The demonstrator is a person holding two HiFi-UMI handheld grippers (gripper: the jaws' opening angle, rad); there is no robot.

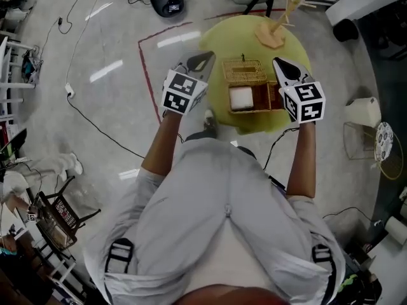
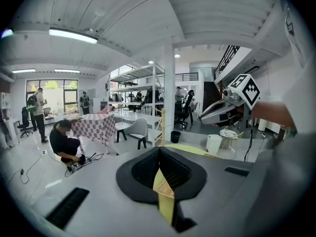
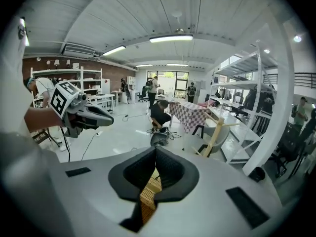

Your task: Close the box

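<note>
**Both grippers shut and empty, flanking the open box**

**Head view.** The wicker box stands open on the near part of the round yellow table. Its lid is on the far side, and a white block sits in its left part. Your left gripper hangs just left of the box, near the table's left edge. Your right gripper sits just beside the box's right wall. Both of your forearms reach straight ahead, with the jaws pointing far and the marker cubes on the near side. Free tabletop runs from the lid to a wooden piece with sticks at the far rim. Left of the table, the floor carries a red tape line.

**Left gripper view.** The pads of your left gripper meet at the tips and hold nothing. Through the slit below them you see a strip of yellow table and a sliver of wicker from the box. The right gripper appears on the right, apart from the left one, with its nose pointing left.

**Right gripper view.** Your right gripper is likewise closed tip to tip, with nothing clamped. Wicker from the box fills the slit beneath the pads. The left gripper appears on the left, apart from the right one, with its nose pointing right.
</note>
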